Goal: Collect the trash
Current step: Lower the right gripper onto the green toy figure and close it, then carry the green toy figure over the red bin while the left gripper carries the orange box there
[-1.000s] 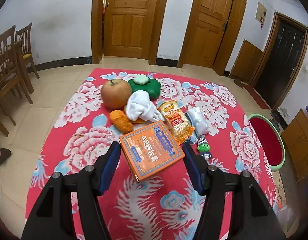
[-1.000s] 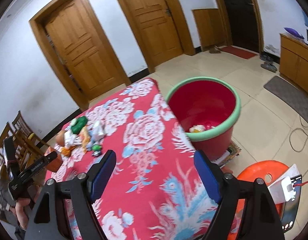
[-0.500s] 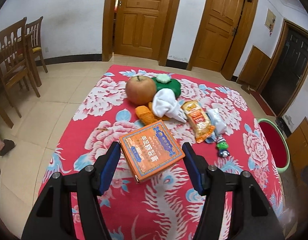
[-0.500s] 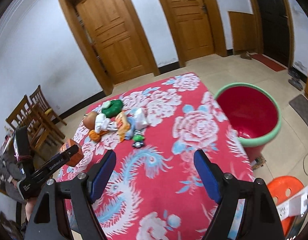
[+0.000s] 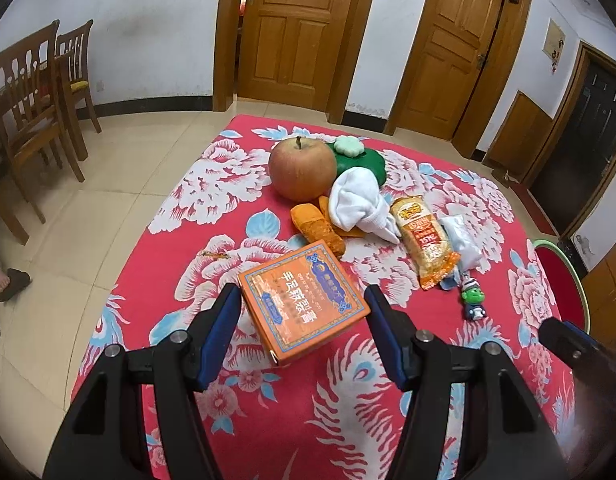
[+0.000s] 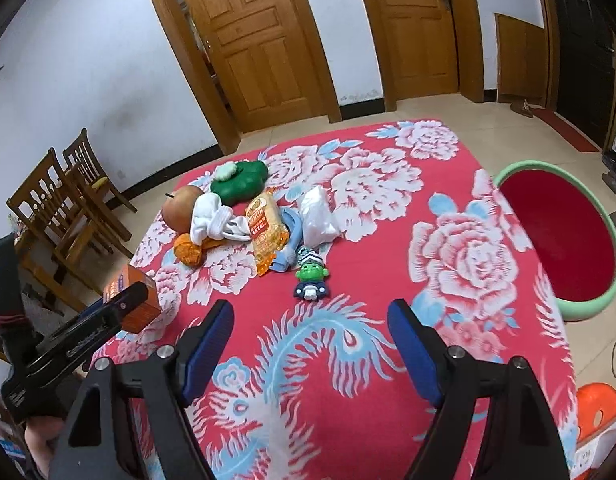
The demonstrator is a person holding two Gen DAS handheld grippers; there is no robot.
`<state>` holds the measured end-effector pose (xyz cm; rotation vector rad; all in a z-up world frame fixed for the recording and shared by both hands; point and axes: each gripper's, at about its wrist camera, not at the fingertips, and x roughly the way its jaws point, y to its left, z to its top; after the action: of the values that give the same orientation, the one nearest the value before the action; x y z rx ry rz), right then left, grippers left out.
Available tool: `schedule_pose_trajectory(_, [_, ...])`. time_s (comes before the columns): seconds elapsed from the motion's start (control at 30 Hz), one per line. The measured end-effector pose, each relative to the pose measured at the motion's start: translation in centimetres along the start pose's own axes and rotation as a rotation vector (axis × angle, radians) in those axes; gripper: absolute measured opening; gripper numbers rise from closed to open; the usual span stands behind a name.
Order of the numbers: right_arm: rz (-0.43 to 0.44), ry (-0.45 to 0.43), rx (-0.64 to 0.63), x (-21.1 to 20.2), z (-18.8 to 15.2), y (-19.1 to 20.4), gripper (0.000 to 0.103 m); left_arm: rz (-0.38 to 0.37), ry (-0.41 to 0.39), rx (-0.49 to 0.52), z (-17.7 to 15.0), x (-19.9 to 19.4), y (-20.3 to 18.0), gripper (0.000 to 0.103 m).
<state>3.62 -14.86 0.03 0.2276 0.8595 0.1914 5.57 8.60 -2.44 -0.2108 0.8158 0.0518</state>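
Left gripper (image 5: 304,322) clamps an orange box (image 5: 302,300) above the floral tablecloth (image 5: 212,184). Apple (image 5: 302,169) at twelve o'clock of box; snack packet (image 5: 425,240) at two o'clock.

Orange box (image 5: 304,300): Chinese characters, unreadable. Snack packet (image 5: 425,242): unclear print.

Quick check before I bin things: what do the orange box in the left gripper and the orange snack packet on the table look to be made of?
Orange box: looks like printed cardboard with a matte finish, judging by its crisp folded edges and flat faces. Snack packet: seems thin plastic film, glossy, with a crimped, sawtooth end seal and wrinkles that catch the light.
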Motion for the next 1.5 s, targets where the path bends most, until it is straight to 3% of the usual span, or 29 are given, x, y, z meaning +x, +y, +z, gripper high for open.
schedule_pose_trajectory(0.17, [-0.021,0.021,-0.016,2.8,0.6,0.3,0.079,0.010,0.012,-0.010,0.2,1.1,0.2,0.064])
schedule_pose_trajectory(0.47, [-0.024,0.114,-0.052,7.3,0.7,0.3,0.056,0.024,0.046,-0.006,0.1,2.8,0.1,0.064])
schedule_pose_trajectory(0.67, [-0.028,0.121,-0.070,8.3,0.6,0.3,0.046,0.032,0.056,-0.006,0.1,3.3,0.2,0.064])
schedule_pose_trajectory(0.8, [-0.038,0.113,-0.081,8.4,0.5,0.4,0.033,0.033,0.062,-0.010,0.1,3.5,0.2,0.064])
schedule_pose_trajectory(1.17, [-0.030,0.050,-0.052,6.5,0.2,-0.1,0.032,0.011,0.046,-0.005,0.3,2.4,-0.2,0.064])
schedule_pose_trajectory(1.5, [-0.047,-0.069,0.078,1.6,-0.2,-4.3,0.032,-0.048,0.039,0.025,0.2,1.3,-2.7,0.064])
